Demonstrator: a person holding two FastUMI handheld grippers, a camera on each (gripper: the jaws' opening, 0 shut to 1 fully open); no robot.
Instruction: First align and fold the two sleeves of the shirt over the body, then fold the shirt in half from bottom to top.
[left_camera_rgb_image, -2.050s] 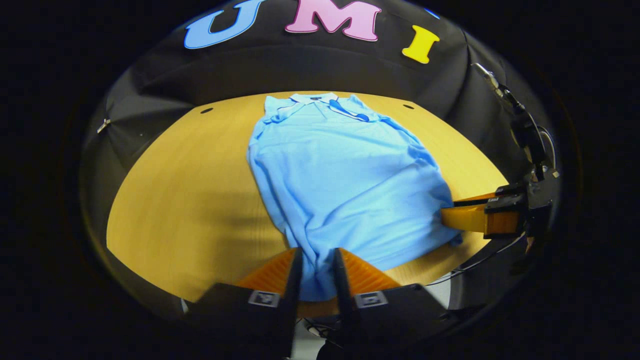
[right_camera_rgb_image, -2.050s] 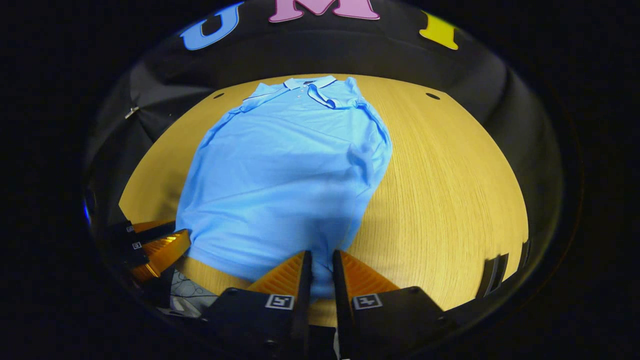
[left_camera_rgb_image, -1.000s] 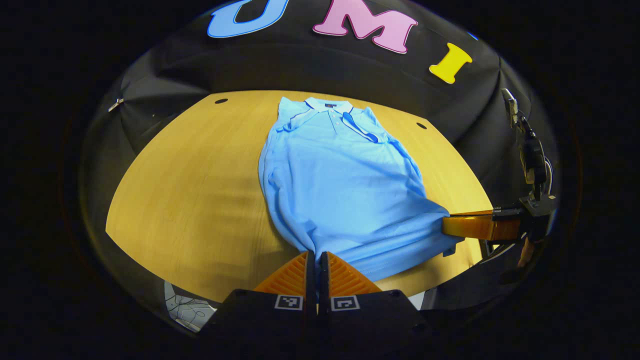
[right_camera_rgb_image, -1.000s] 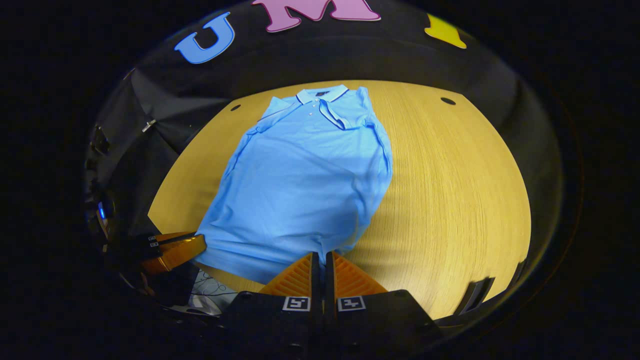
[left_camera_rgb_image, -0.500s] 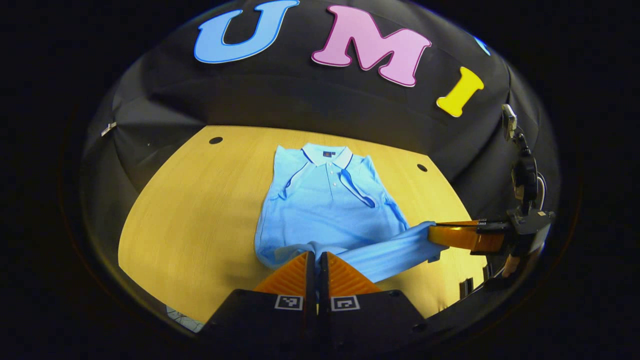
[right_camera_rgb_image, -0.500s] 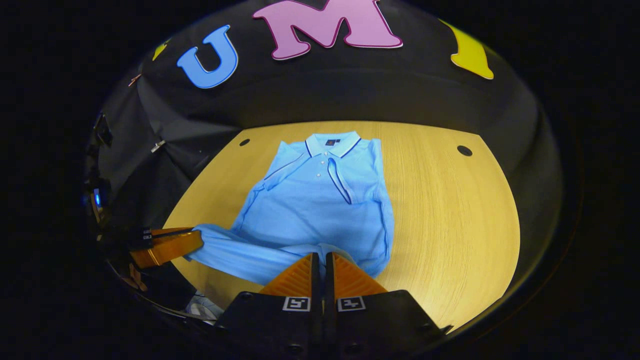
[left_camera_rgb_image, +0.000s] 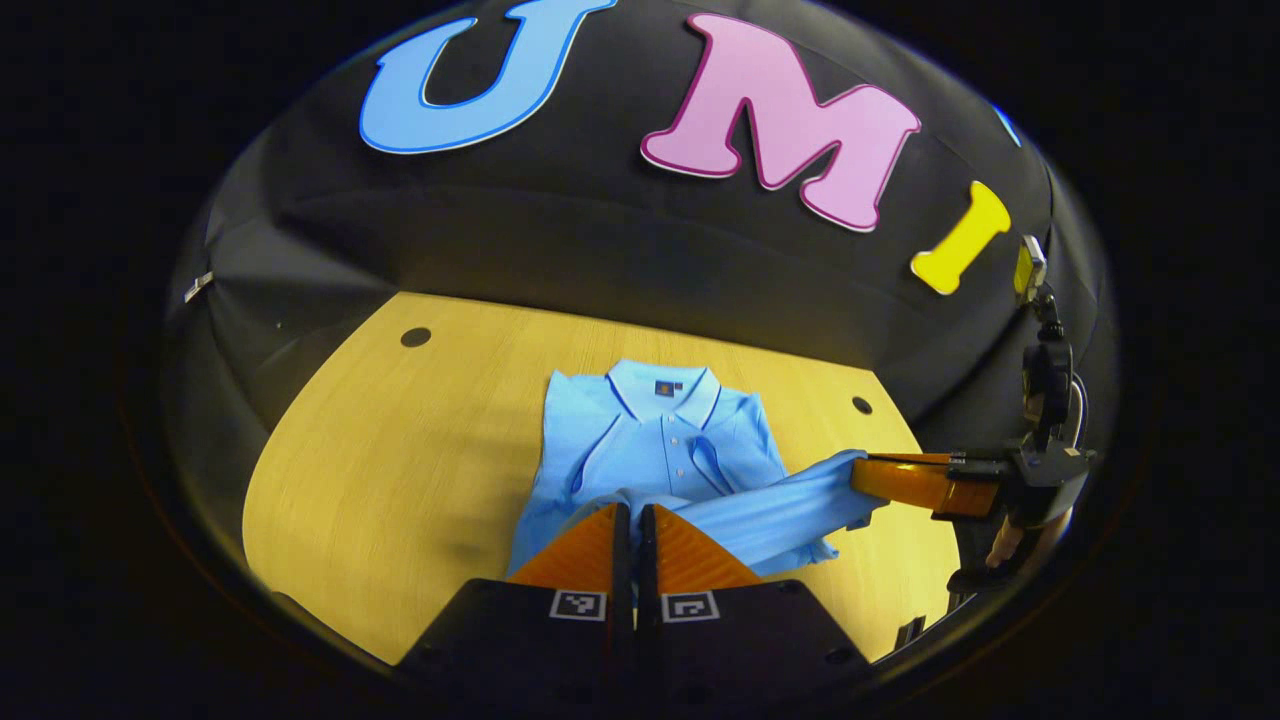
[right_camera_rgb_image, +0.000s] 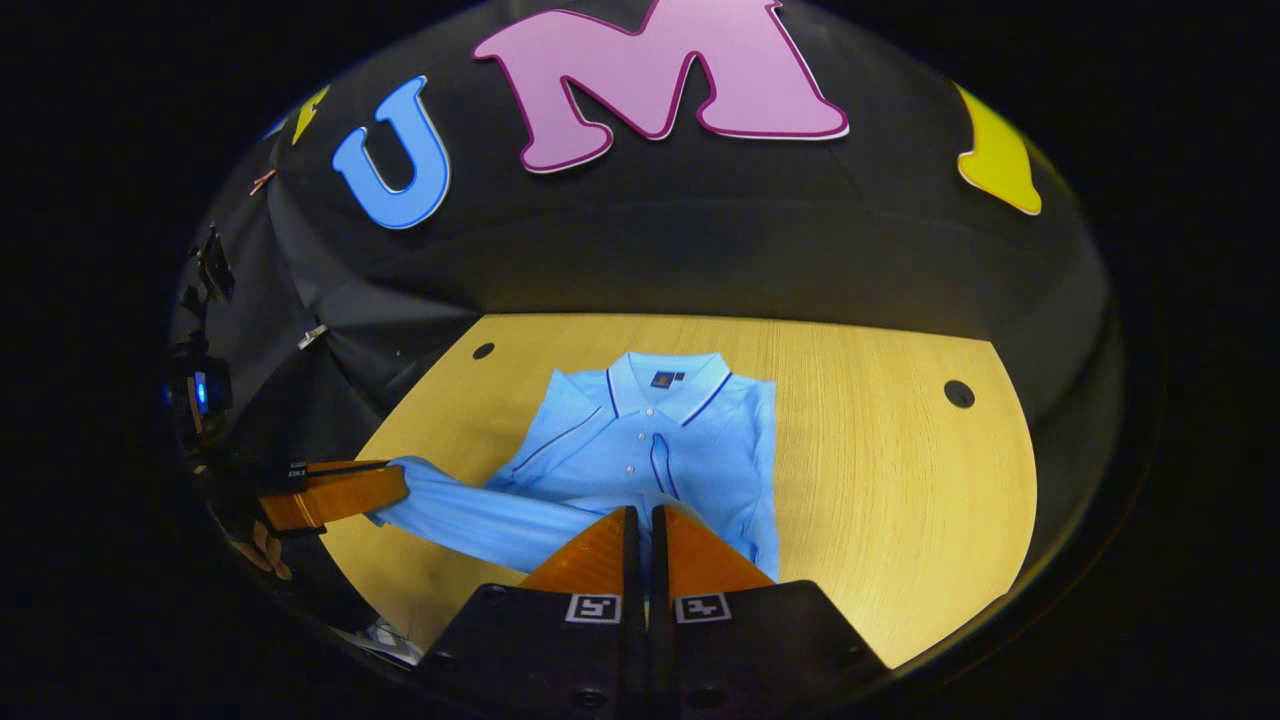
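Polo shirt (left_camera_rgb_image: 660, 450) hem is pinched at its two bottom corners: the left gripper (left_camera_rgb_image: 634, 525) has its fingers pressed together on the fabric in the left gripper view, and the right gripper (right_camera_rgb_image: 640, 528) is clamped the same way on the other corner in the right gripper view. Between them the lifted hem (right_camera_rgb_image: 480, 530) is stretched as a taut band above the wooden table (right_camera_rgb_image: 880, 480), on which the rest of the shirt lies flat. The sleeves appear already folded over the body, so the bottom-to-top fold is judged to be under way. For a clean fold, both corners are best carried level and together, then laid just below the collar (right_camera_rgb_image: 665, 385), with tension held so no wrinkle is trapped. No containers are seen.
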